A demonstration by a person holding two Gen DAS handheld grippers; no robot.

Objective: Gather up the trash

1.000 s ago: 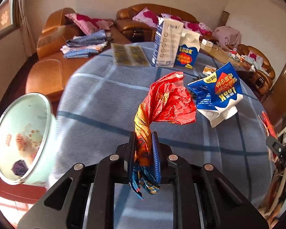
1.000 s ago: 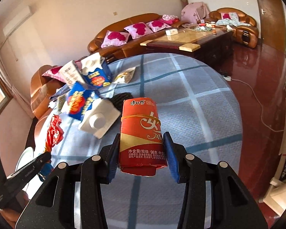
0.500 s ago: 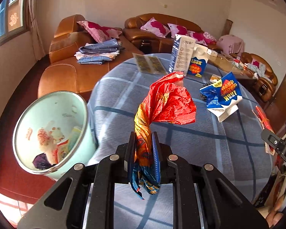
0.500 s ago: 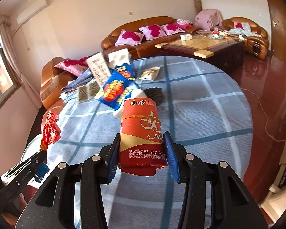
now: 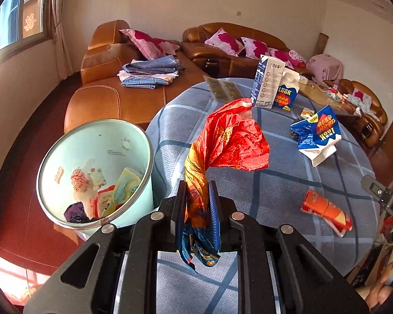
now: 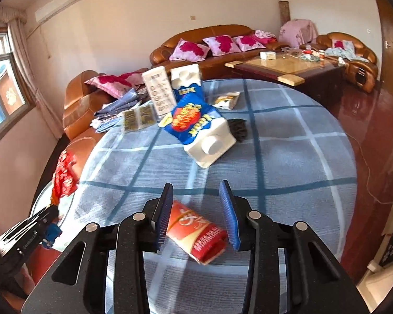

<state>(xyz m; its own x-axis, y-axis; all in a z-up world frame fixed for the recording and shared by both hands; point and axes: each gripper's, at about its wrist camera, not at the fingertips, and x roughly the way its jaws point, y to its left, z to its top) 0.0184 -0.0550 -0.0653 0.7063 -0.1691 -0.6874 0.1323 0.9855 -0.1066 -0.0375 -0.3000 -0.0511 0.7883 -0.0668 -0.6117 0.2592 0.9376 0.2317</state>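
Observation:
My left gripper [image 5: 197, 204] is shut on a crumpled red and orange wrapper [image 5: 230, 141], which stands up from the jaws beside the table's left edge. A pale green bin [image 5: 99, 141] with several scraps inside sits on the floor just left of it. A red carton [image 6: 196, 233] lies tilted on the blue checked tablecloth [image 6: 288, 157], below my right gripper [image 6: 196, 191]. The right jaws are closing, but the pads do not press on the carton. In the left wrist view the same red carton [image 5: 327, 212] rests flat on the cloth.
A blue and white milk carton [image 6: 199, 130] lies on its side mid-table, with two upright cartons [image 5: 272, 86] and flat packets [image 5: 224, 90] behind it. Brown leather sofas [image 5: 112, 96] with cushions and folded cloth ring the table. A coffee table [image 6: 288, 68] stands at the far right.
The red carton has left the right jaws and now lies on the table. My left gripper carried the wrapper toward the bin, which now looms larger and nearer.

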